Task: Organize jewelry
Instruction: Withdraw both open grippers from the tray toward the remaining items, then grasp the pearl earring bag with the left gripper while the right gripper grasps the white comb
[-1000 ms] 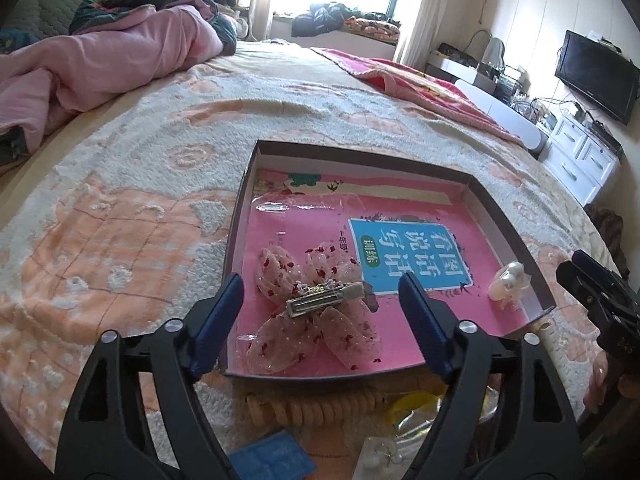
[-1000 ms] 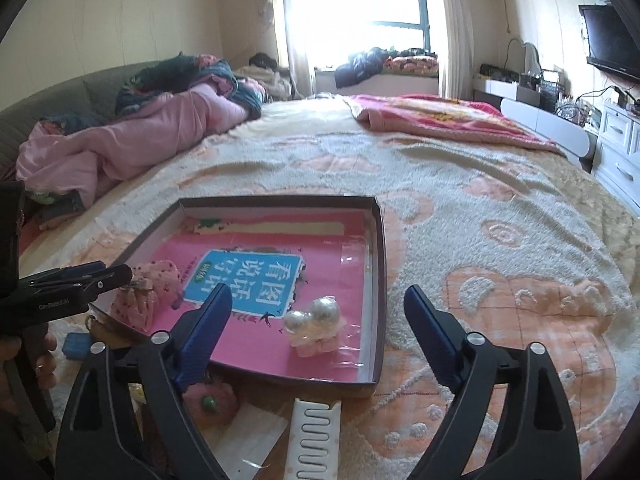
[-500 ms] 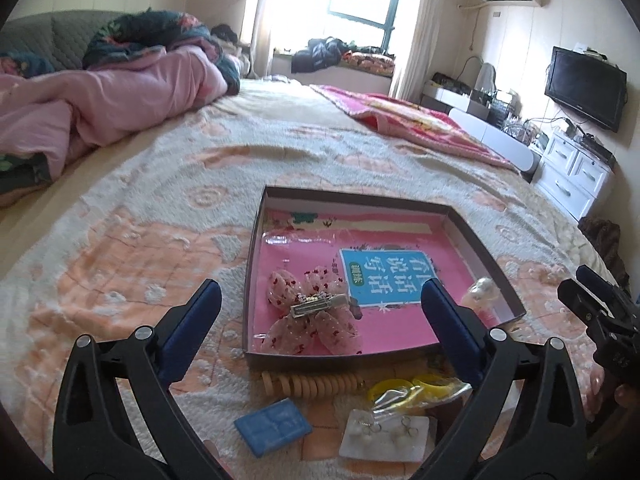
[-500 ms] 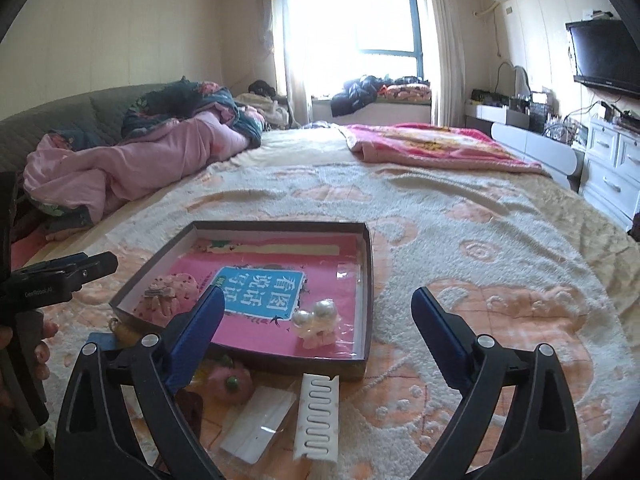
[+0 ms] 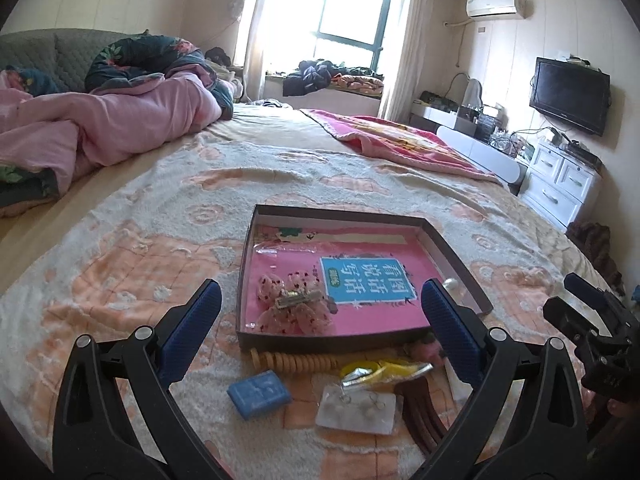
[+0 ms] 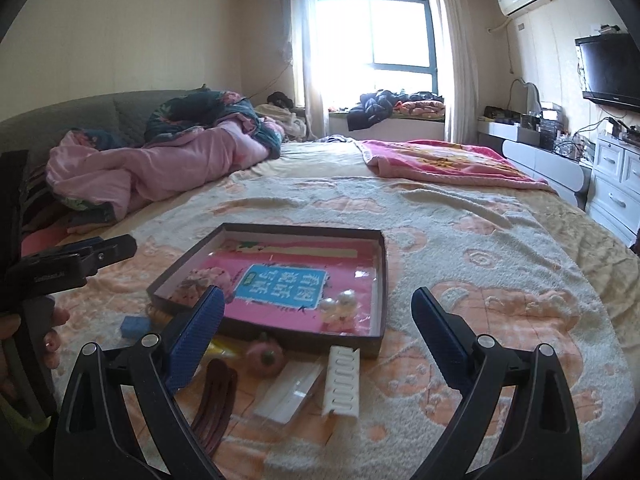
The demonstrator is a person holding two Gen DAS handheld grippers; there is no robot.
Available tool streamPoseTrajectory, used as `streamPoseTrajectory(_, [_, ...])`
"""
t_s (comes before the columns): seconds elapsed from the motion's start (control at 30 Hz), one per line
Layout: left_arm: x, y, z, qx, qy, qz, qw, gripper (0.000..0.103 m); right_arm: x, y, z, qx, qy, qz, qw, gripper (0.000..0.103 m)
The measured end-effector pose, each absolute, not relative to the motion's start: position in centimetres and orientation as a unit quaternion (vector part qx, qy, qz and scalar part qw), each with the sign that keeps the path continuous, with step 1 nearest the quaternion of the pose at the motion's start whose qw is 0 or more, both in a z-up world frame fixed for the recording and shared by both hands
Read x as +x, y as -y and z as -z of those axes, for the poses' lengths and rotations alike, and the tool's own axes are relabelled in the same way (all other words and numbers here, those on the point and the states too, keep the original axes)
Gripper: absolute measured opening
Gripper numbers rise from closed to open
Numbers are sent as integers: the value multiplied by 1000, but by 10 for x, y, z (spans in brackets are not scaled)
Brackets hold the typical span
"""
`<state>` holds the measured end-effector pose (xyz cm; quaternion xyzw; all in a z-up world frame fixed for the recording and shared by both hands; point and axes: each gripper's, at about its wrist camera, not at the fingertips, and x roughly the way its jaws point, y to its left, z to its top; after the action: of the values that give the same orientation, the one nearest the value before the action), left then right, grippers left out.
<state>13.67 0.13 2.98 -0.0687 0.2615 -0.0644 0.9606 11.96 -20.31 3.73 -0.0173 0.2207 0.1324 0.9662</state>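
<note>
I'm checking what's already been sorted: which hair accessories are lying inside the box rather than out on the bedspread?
Two: the pink bow clip at the box's left, and the pearl clip at its right. All others lie on the bedspread.

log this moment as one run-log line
left gripper: open, empty | right gripper: open, empty | in tray: bow clip, pearl clip | loose in front: comb, blue box

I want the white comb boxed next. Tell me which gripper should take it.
Probably the right gripper. The white comb lies just ahead of its open jaws, beside the box. In the left gripper's view the comb doesn't show at all.
</note>
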Motion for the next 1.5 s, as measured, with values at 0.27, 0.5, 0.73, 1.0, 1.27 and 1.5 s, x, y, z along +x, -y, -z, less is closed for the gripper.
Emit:
streamPoseTrajectory(0.27, [118, 3, -19, -61, -267, 66, 959, 92, 99, 195, -26, -29, -237, -149, 960, 92])
streamPoseTrajectory(0.5, [109, 4, -8, -51, -280, 65, 956, 92, 87, 186, -14, -40, -252, -161, 953, 92])
streamPoseTrajectory(0.73, [101, 1, 0, -49, -292, 65, 953, 92, 83, 183, -6, -44, -265, -164, 949, 92])
streamPoseTrajectory(1.0, [97, 16, 18, -27, -324, 90, 941, 92, 84, 188, 5, -40, -280, -153, 947, 92])
streamPoseTrajectory(1.27, [100, 34, 36, -7, -346, 118, 931, 92, 90, 195, 12, -40, -287, -140, 947, 92])
streamPoseTrajectory(1.5, [109, 42, 52, -5, -364, 129, 923, 92, 104, 206, 22, -29, -301, -126, 945, 92])
